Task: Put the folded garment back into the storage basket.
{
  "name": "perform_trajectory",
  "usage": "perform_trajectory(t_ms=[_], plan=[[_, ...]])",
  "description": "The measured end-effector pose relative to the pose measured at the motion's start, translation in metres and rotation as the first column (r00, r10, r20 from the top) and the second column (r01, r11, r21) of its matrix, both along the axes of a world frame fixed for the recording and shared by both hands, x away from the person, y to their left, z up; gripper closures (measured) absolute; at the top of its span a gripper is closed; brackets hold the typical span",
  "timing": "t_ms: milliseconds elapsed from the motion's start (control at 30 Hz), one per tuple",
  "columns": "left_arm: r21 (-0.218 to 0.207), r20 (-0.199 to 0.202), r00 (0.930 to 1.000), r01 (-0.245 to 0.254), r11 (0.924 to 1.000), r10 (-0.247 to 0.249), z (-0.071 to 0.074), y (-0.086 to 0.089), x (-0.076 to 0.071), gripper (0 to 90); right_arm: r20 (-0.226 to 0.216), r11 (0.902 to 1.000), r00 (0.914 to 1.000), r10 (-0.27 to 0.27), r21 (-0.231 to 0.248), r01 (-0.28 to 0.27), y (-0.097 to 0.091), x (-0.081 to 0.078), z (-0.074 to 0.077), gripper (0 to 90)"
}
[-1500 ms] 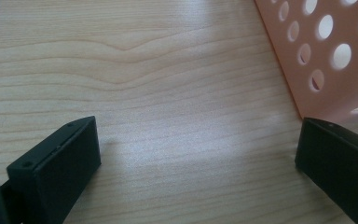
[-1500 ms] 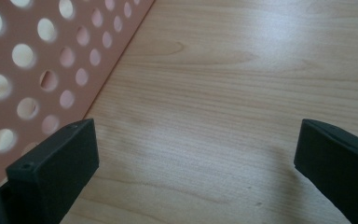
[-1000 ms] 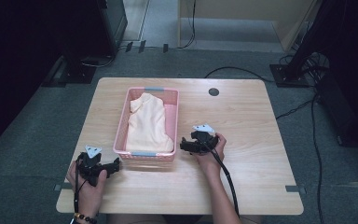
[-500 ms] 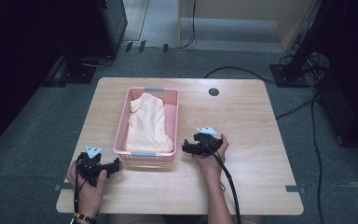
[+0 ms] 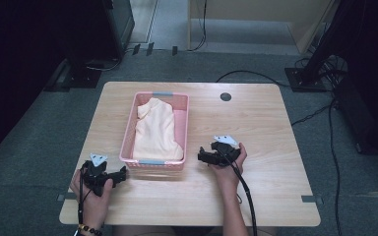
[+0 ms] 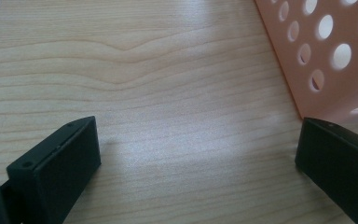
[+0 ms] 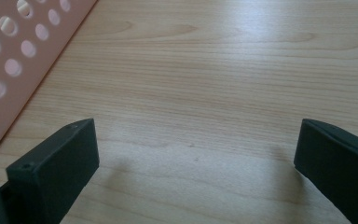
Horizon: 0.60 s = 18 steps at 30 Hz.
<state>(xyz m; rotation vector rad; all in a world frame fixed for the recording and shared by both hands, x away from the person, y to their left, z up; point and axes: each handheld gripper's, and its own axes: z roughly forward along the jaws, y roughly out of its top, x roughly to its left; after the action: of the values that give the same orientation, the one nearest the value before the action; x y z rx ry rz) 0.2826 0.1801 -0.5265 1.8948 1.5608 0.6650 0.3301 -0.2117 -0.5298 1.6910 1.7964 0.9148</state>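
Note:
A pink perforated basket (image 5: 180, 129) stands on the wooden table (image 5: 261, 128) with a folded pale yellow cloth (image 5: 156, 129) inside. My left gripper (image 5: 123, 174) rests at the basket's near left corner. Its jaws stand open in the left gripper view (image 6: 198, 135), over bare wood, with the basket wall (image 6: 326, 60) beside one jaw. My right gripper (image 5: 201, 157) lies to the right of the basket and points at it. Its jaws have just been opening and now stand wide (image 7: 196, 135) with nothing between them. The basket side (image 7: 23, 56) shows at the left of that view.
A dark round grommet (image 5: 225, 97) sits near the table's far edge. A black cable (image 5: 243, 191) trails from the right gripper toward the near edge. Bare wood stretches to the right of the basket. Dark equipment and cables lie on the floor beyond the table.
The right hand has drifted a little to the right and nearer, away from the basket. The left hand has kept still.

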Motion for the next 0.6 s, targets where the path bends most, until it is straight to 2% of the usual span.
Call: perform_trajectory(t_ms=[67,200,600], plan=[[0.0,0.0,1.0,0.0,1.0,0.0,0.0,0.0,0.0,0.0,0.004,0.9998,0.9999,-0.01,0.014,0.01,-0.004,-0.002,0.0,0.0],[0.0,0.0,1.0,0.0,1.0,0.0,0.0,0.0,0.0,0.0,0.028,0.9999,0.9995,-0.016,-0.001,0.016,-0.009,-0.006,0.001,0.0],[0.0,0.0,1.0,0.0,1.0,0.0,0.0,0.0,0.0,0.0,0.018,0.9993,0.9994,-0.029,0.025,0.029,-0.024,-0.012,0.0,0.0]])
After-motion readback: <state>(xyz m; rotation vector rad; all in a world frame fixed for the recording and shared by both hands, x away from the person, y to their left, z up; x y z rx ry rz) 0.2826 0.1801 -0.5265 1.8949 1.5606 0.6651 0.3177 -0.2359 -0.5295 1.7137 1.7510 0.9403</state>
